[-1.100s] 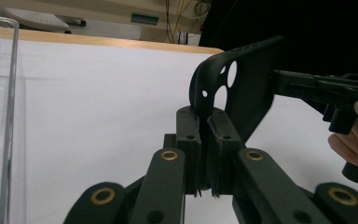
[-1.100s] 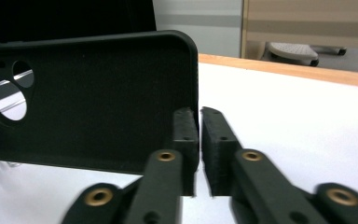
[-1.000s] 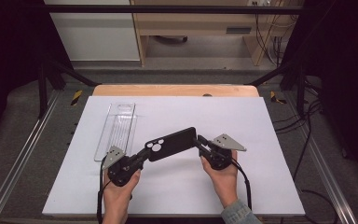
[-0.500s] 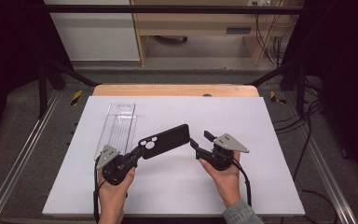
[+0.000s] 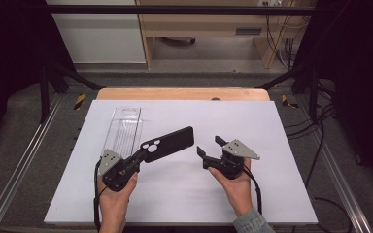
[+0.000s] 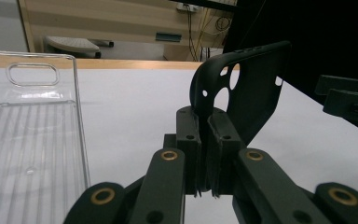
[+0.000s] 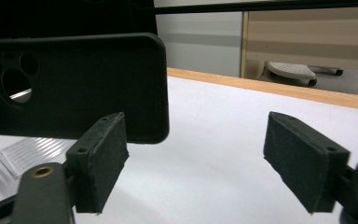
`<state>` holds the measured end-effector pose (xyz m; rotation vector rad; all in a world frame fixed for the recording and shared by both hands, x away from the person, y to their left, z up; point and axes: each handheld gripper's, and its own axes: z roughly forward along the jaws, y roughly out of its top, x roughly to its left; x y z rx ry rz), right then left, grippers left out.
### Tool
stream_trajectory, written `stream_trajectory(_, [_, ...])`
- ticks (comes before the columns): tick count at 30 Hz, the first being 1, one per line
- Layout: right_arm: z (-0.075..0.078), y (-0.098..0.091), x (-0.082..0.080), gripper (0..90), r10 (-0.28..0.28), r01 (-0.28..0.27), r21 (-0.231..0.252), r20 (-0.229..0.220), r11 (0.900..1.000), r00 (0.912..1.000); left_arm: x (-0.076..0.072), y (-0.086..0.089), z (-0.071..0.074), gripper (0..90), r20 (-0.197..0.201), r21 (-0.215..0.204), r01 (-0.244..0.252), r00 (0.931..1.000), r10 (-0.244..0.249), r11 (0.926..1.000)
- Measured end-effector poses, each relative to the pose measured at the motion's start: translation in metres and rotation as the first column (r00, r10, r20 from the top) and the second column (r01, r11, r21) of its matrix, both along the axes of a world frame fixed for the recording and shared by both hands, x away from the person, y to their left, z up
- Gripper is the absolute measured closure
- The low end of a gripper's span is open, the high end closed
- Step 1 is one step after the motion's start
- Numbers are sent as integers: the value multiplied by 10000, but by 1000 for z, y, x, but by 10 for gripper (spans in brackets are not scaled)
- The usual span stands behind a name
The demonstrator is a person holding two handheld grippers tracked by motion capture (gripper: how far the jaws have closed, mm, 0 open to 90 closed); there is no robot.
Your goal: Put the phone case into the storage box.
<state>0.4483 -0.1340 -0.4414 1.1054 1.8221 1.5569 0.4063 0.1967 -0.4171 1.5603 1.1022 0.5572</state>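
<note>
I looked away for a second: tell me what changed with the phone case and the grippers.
The right gripper let go of the black phone case; its jaws have just been opening, nothing between them. The left gripper stays clamped on the case's camera end. The clear case hasn't moved.

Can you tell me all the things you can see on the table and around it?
phone case: one, black, held up over the white board by its camera-hole end
clear tray: one, see-through plastic, lying flat at the board's left
white board: one, white, covering the table
wooden table edge: one, light brown, at the far side
left hand-held gripper: one, black, shut on the phone case
right hand-held gripper: one, black, jaws just opened, nothing between them
</note>
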Motion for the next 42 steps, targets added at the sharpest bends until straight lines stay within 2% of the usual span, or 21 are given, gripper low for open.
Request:
stream_trajectory(2, [0,-1,0,191,-36,36,-116,-31,9999,10000,0,2,2,841,22,31,-40,10000,40,10000])
stream_trajectory(6, [-1,-2,-1,181,-312,329,-1000,191,9944,9993,-1,5,9,841,156,295,-66,9999,62,9995])
stream_trajectory(10, [-1,-1,-4,165,-405,461,-1316,445,9902,9982,0,10,16,841,230,310,-103,9997,96,9995])
stream_trajectory(15, [1,-2,-8,165,-293,373,-1363,602,9900,9978,-1,15,25,841,447,469,-130,9989,109,9988])
stream_trajectory(20, [0,-7,-12,165,58,22,-1415,564,9899,9984,2,20,30,841,557,529,-157,9984,128,9985])
stream_trajectory(24, [0,-14,-16,175,263,-166,-1540,609,9879,9978,4,26,34,842,505,434,-161,9986,139,9989])
stream_trajectory(28, [-4,-23,-19,140,-53,220,-1822,915,9830,9958,5,33,38,844,546,570,-241,9983,210,9981])
stream_trajectory(31, [-7,-30,-21,130,-107,305,-1937,1022,9806,9947,5,36,41,844,602,627,-263,9979,225,9977])
stream_trajectory(39, [-8,-42,-31,111,-249,491,-2078,1177,9769,9927,9,43,48,850,701,806,-185,9975,128,9966])
stream_trajectory(42, [-7,-49,-37,93,-426,677,-1944,1308,9786,9905,11,47,54,851,751,920,-212,9971,142,9955])
